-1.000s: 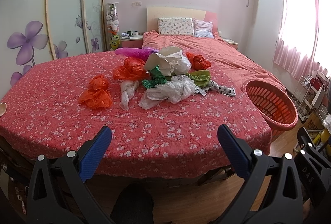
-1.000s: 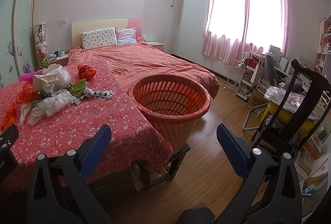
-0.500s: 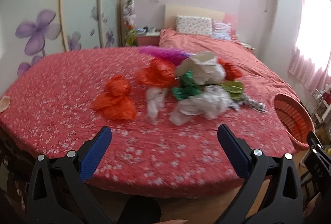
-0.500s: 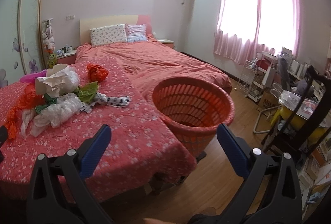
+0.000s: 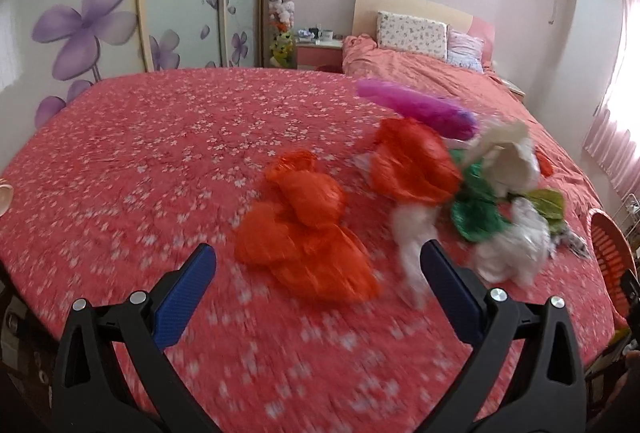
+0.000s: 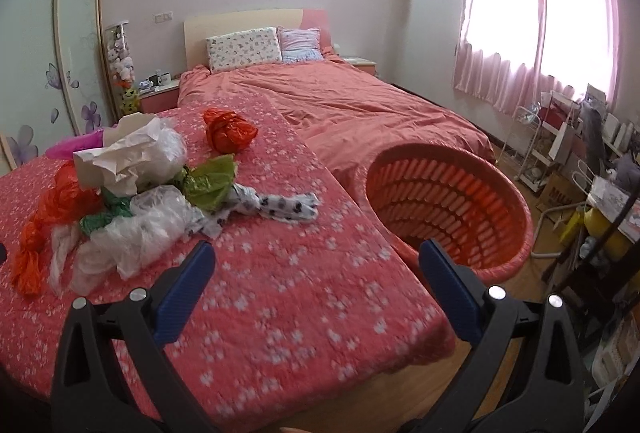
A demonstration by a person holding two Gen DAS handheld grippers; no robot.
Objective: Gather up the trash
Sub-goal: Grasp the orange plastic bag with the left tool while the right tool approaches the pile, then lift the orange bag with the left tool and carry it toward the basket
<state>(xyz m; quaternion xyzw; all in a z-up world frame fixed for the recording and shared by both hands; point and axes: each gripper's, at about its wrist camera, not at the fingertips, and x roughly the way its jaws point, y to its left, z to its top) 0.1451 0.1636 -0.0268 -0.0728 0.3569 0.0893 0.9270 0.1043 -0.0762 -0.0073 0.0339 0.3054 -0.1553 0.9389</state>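
A heap of crumpled plastic bags and paper lies on a red flowered cloth (image 5: 160,161) over a low surface. In the left wrist view the nearest piece is an orange bag (image 5: 304,229), with a red-orange bag (image 5: 412,161), white bags (image 5: 516,249), a green bag (image 5: 476,213) and a purple bag (image 5: 420,109) behind. My left gripper (image 5: 316,273) is open and empty, just short of the orange bag. My right gripper (image 6: 316,273) is open and empty above the cloth, between a spotted white bag (image 6: 280,207) and an orange slatted basket (image 6: 448,209).
A bed with a salmon cover (image 6: 360,109) and pillows (image 6: 244,49) stands behind. Sliding wardrobe doors with purple flowers (image 5: 80,29) line the left wall. Racks, boxes and a dark chair (image 6: 592,253) crowd the floor at the right under the pink curtains (image 6: 540,13).
Both grippers have moved forward over the cloth. The left one has closed in on the orange bag, and the right one has come nearer the basket and the heap. Both stay open.
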